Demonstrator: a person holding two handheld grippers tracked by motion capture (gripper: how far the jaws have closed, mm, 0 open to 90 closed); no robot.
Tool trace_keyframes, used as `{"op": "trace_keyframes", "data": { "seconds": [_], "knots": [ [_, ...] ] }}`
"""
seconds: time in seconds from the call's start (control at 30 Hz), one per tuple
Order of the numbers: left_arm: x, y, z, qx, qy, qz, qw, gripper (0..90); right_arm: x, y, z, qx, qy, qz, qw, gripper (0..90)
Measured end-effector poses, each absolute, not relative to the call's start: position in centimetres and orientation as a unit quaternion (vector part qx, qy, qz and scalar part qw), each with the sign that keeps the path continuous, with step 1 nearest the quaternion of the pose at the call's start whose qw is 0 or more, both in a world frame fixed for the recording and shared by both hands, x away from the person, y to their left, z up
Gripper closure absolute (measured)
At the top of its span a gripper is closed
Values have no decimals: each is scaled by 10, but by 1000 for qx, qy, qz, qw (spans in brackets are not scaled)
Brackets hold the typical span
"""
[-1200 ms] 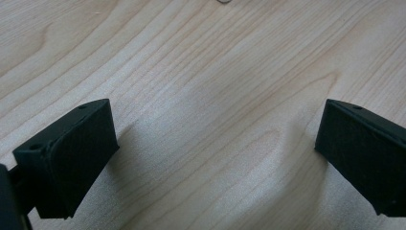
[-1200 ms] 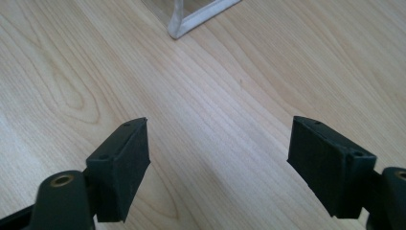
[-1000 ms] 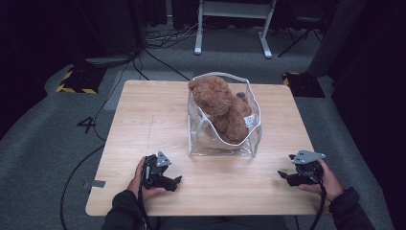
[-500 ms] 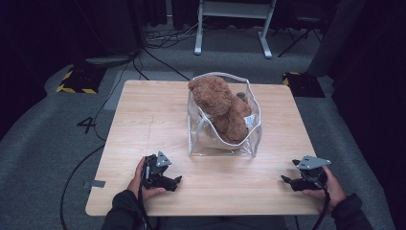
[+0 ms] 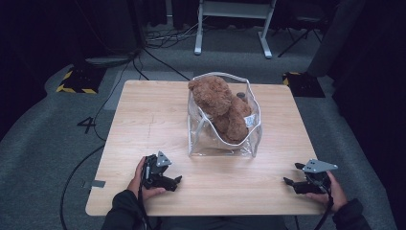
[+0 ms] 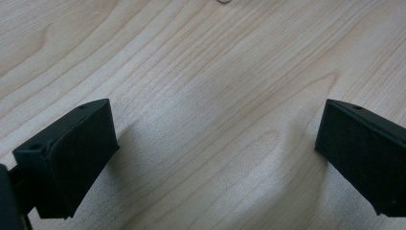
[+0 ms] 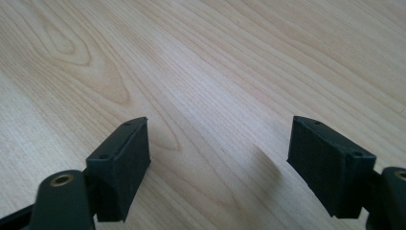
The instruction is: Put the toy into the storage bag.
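A brown teddy bear [image 5: 223, 106] sits inside a clear plastic zip bag [image 5: 222, 142] that stands open-topped at the middle of the wooden table [image 5: 143, 120]. My left gripper [image 5: 176, 182] rests low on the table near the front left, held in a hand, its jaws wide apart with only bare wood [image 6: 215, 143] between them. My right gripper [image 5: 290, 174] is at the front right edge, also open and low over the wood [image 7: 215, 143], pointing leftward. Both grippers stand well short of the bag.
Grey carpet surrounds the table, with black cables [image 5: 158, 57] at the back left. A white frame stand [image 5: 232, 24] is behind the table and a yellow-black striped base [image 5: 76, 81] lies at the far left.
My right gripper has drawn back toward the front right edge of the table and sunk a little. The left gripper, the bag and the bear have not moved.
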State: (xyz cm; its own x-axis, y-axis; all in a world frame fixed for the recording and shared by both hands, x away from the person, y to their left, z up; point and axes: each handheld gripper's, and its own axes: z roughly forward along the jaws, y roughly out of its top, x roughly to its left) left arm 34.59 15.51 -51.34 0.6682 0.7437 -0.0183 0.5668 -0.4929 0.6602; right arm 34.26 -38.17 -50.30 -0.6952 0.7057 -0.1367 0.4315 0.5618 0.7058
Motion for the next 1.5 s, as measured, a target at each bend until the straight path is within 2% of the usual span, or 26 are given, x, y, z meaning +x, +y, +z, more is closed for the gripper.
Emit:
{"op": "trace_keyframes", "data": {
  "seconds": [0.27, 1.5],
  "knots": [
    [346, 155, -513, 853, 386, 136, 325, 5, 338, -396, -511, 370, 835, 368, 176, 198],
    [346, 155, -513, 853, 384, 135, 326, 5, 337, -404, -512, 395, 823, 364, 183, 178]
  ]
}}
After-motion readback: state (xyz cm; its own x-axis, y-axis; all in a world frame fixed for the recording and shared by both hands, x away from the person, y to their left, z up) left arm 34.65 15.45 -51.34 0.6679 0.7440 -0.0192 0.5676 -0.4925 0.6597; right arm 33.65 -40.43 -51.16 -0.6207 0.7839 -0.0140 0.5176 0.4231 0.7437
